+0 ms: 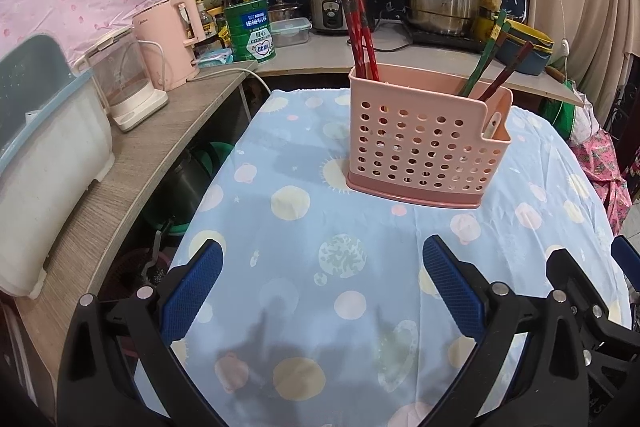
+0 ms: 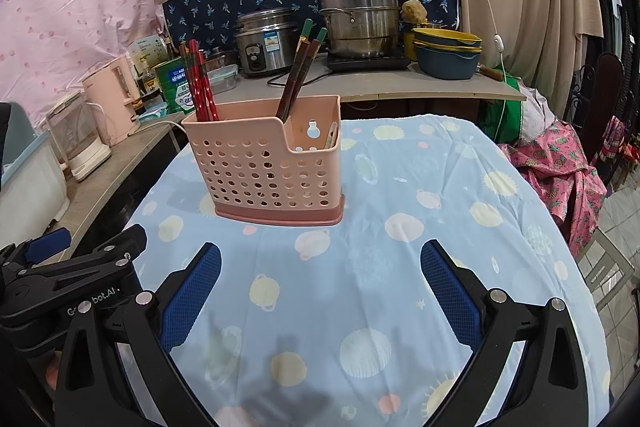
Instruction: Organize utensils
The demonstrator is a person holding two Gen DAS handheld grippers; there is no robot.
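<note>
A pink perforated utensil holder (image 1: 424, 151) (image 2: 264, 167) stands upright on the blue patterned tablecloth (image 1: 320, 267) (image 2: 400, 267). Red chopsticks (image 1: 360, 31) (image 2: 200, 83) stand in its left part. Dark and green-handled chopsticks (image 1: 492, 67) (image 2: 300, 75) lean in its middle part. A pale utensil handle (image 1: 493, 125) (image 2: 331, 135) shows in its low right pocket. My left gripper (image 1: 322, 251) is open and empty, well in front of the holder. My right gripper (image 2: 320, 253) is open and empty, in front of and right of the holder. Each gripper shows at the other view's edge.
A wooden shelf (image 1: 160, 147) runs along the table's left with a clear kettle (image 1: 124, 83), pink kettle (image 1: 168, 43) and white bin (image 1: 44, 163). The back counter holds a rice cooker (image 2: 266, 41), steel steamer pot (image 2: 356, 15) and stacked bowls (image 2: 446, 53). Pink fabric (image 2: 560, 171) lies right.
</note>
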